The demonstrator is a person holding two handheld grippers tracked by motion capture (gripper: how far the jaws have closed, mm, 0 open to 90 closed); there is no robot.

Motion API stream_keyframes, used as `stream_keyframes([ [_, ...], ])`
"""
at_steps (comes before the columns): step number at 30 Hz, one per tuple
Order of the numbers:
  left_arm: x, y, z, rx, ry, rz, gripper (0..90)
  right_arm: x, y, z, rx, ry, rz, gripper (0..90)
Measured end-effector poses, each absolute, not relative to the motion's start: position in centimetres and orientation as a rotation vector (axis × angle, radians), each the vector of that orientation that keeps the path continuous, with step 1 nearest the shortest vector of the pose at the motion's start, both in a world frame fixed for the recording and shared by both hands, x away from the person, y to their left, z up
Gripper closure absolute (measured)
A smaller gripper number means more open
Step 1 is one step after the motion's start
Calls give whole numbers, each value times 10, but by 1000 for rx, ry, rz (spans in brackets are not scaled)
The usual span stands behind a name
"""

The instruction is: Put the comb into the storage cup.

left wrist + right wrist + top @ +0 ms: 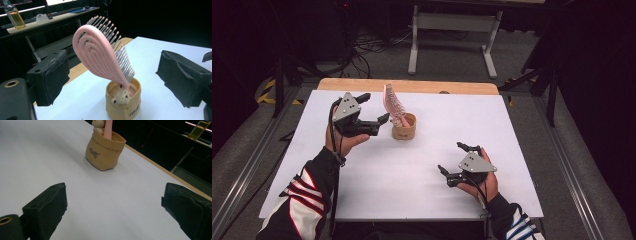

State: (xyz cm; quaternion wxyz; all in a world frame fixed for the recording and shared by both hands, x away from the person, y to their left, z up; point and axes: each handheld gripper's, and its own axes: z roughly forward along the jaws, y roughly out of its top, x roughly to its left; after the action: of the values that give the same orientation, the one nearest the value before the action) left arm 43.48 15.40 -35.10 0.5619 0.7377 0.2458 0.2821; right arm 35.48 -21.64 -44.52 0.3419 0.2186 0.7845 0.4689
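A dark room is surrounding the scene, with a grey frame stand and loose cables on the floor beyond a white worktop [412, 175] edged in pale wood at its far side. Near the far middle of that worktop a small tan pot [404, 127] shaped like a sack is standing upright, and a pink hairbrush [393, 102] is being carried in it, handle down and bristled head up. The brush's long axis is rising steeply and tilting away from the pot's mouth; in the left gripper view its bristles are pointing off to the right. A little bear figure [121, 97] is seen at the pot's rim, though whether it is part of the pot or a loose thing inside is hard to make out.

The left claw [375, 108] is being held just beside the pot, on its left, with the jaws spread wide and nothing between them; the brush head is framed in the gap between the pads. The right claw [451, 158] is resting well apart, nearer the person, also gaping and empty, with the pot ahead of it and up the worktop. The left hand is plainly the nearer, so any lift of the brush is judged to fall to it.
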Motion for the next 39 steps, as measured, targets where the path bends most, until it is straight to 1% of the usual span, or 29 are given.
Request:
stream_keyframes([
  [16, 425, 158, -362, 1750, 553, 665, 90, 354, -217, -444, 566, 2029, 1223, 65],
  [23, 416, 158, -368, 1759, 525, 684, 88, 353, -217, -443, 564, 2023, 1224, 64],
  [39, 406, 158, -378, 1768, 502, 678, 87, 350, -217, -439, 550, 2004, 1222, 65],
])
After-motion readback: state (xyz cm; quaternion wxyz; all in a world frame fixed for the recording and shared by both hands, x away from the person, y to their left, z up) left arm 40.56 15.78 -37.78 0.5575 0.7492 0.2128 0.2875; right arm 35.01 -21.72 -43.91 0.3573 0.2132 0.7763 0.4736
